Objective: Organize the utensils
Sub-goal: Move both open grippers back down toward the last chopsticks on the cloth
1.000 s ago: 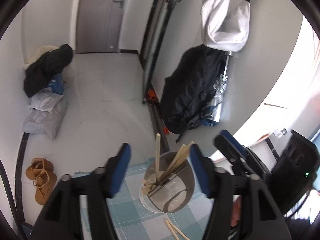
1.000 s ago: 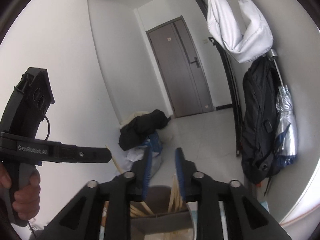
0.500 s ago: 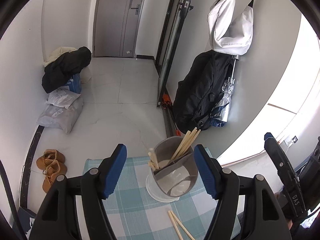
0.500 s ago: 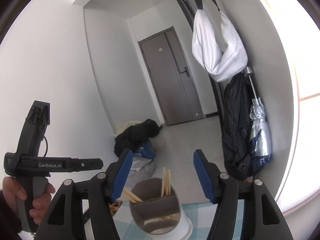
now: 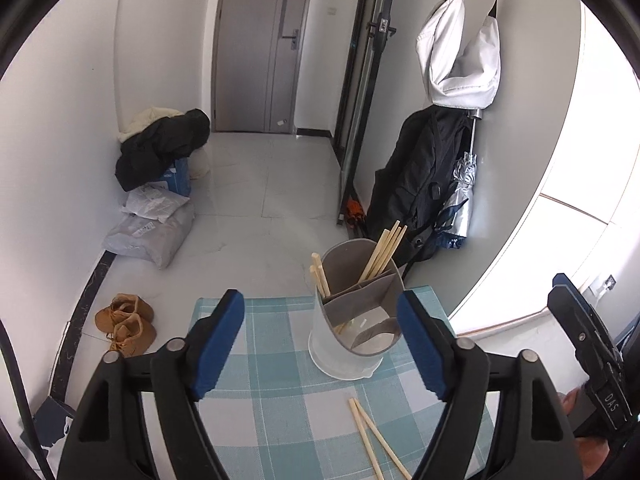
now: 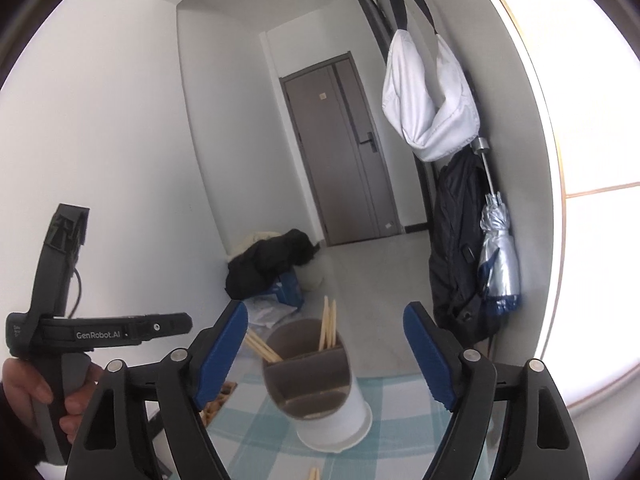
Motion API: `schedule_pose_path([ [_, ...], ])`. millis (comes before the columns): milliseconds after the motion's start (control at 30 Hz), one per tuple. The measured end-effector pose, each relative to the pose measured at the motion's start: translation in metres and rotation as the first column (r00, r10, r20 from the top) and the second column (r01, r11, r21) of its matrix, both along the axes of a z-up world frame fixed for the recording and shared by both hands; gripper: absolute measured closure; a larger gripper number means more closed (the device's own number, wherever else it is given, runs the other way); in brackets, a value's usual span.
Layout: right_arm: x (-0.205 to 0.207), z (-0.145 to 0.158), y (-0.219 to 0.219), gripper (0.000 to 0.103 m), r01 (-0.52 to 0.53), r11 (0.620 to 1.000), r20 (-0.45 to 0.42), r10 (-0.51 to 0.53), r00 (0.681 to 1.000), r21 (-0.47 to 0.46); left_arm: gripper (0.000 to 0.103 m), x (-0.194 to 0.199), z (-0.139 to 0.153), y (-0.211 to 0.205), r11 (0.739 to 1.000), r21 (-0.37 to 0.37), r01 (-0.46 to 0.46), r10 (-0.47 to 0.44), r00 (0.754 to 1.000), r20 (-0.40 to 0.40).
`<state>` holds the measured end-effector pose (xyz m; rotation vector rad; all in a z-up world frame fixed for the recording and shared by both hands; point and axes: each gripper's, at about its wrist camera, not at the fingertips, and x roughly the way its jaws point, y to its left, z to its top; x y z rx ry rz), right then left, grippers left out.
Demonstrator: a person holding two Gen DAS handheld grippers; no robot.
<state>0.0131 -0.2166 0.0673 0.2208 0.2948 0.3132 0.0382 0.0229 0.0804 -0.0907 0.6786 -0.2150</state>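
A grey and white utensil holder (image 5: 352, 320) with dividers stands on the checked tablecloth (image 5: 264, 408). Several wooden chopsticks (image 5: 382, 254) stand in its back compartments. Two loose chopsticks (image 5: 372, 436) lie on the cloth in front of it. My left gripper (image 5: 320, 340) is open and empty, held back from the holder. My right gripper (image 6: 326, 352) is open and empty, with the holder (image 6: 316, 380) between and beyond its fingers. The chopsticks in the holder (image 6: 329, 326) show there too, and the tips of the loose pair (image 6: 314, 473) at the bottom edge.
The table's far edge (image 5: 312, 299) lies just behind the holder. On the floor beyond are brown boots (image 5: 128, 326), bags (image 5: 148, 228) and a black backpack (image 5: 420, 184). The left gripper's body (image 6: 60, 332) and hand sit left in the right wrist view.
My right gripper opened from nearly shut a second ago and drew back from the holder. My left gripper pulled back and rose, so more of the cloth and the loose chopsticks show.
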Motion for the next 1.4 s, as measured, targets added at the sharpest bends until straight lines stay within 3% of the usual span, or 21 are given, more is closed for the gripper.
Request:
schedule_pose_path([
  [133, -0.009, -0.01, 0.001, 0.017, 0.005, 1.0, -0.022, -0.006, 1.0, -0.027, 0.018, -0.015, -0.007, 0.003, 0.999, 0.012, -0.036, 0.036, 0.998, 0.047],
  [467, -0.026, -0.047, 0.012, 0.013, -0.018, 0.992, -0.116, 0.003, 0.993, -0.128, 0.015, -0.03, -0.039, 0.002, 0.996, 0.019, -0.084, 0.083, 0.995, 0.059],
  [767, -0.027, -0.082, 0.024, 0.013, -0.073, 0.971, -0.238, 0.017, 0.971, -0.227, 0.014, -0.024, -0.084, 0.003, 0.995, -0.018, -0.094, 0.093, 0.996, -0.014],
  [933, -0.017, -0.106, 0.028, 0.013, -0.124, 0.959, -0.348, 0.029, 0.937, -0.255, 0.014, -0.02, -0.116, 0.006, 0.995, -0.017, -0.102, 0.101, 0.993, -0.067],
  [1033, -0.012, -0.119, 0.032, 0.014, -0.157, 0.947, -0.389, 0.037, 0.92, -0.279, 0.014, -0.015, -0.134, 0.014, 0.993, -0.051, -0.104, 0.096, 0.986, -0.138],
  [1100, -0.008, -0.129, 0.036, 0.014, -0.191, 0.936, -0.419, 0.052, 0.906, -0.296, 0.014, -0.014, -0.142, 0.017, 0.993, -0.026, -0.118, 0.113, 0.983, -0.147],
  [1200, -0.001, -0.142, 0.044, 0.015, -0.24, 0.915, -0.471, 0.064, 0.88, -0.324, 0.014, -0.008, -0.148, 0.021, 0.992, -0.013, -0.129, 0.124, 0.973, -0.195],
  [1333, 0.016, -0.159, 0.056, 0.015, -0.309, 0.886, -0.541, 0.081, 0.837, -0.347, 0.014, -0.002, -0.147, 0.032, 0.983, -0.06, -0.176, 0.16, 0.965, -0.21],
  [1400, 0.025, -0.166, 0.062, 0.021, -0.348, 0.869, -0.572, 0.094, 0.815, -0.353, 0.014, 0.002, -0.148, 0.036, 0.978, -0.06, -0.199, 0.181, 0.957, -0.228],
])
